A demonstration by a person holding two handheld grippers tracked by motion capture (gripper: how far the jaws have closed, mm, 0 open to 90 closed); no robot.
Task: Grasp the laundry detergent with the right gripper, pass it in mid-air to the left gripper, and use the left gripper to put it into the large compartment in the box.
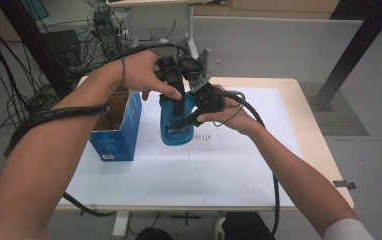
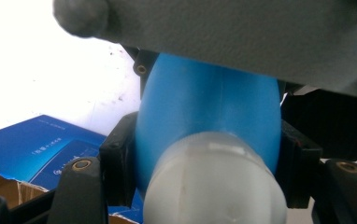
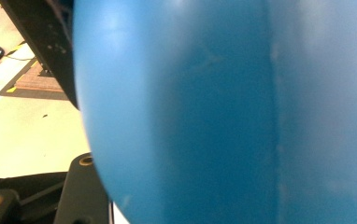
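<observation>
A: The blue bottle [image 1: 177, 122] is held up above the white sheet on the counter [image 1: 299, 100], just beside the open blue carton [image 1: 116, 132]. Both grippers are on it together. What may go wrong here?

B: I think the bottle can slip. Its body is smooth and rounded, and the left gripper [image 1: 175, 82] holds it high, near the whitish cap [image 2: 214, 184]. If one hand pulls or twists more than the other, the bottle can turn between the pads and fall on the counter.

A: How does the left gripper stand?

B: Its jaws are closed tight on the upper part of the bottle, one pad on each side, as the left gripper view shows.

A: And the right gripper [image 1: 199, 107]?

B: It is closed on the blue body from the side, a little lower. In the right gripper view the blue wall [image 3: 223, 116] is very close. Too much squeezing could dent it or push the cap loose.
</observation>
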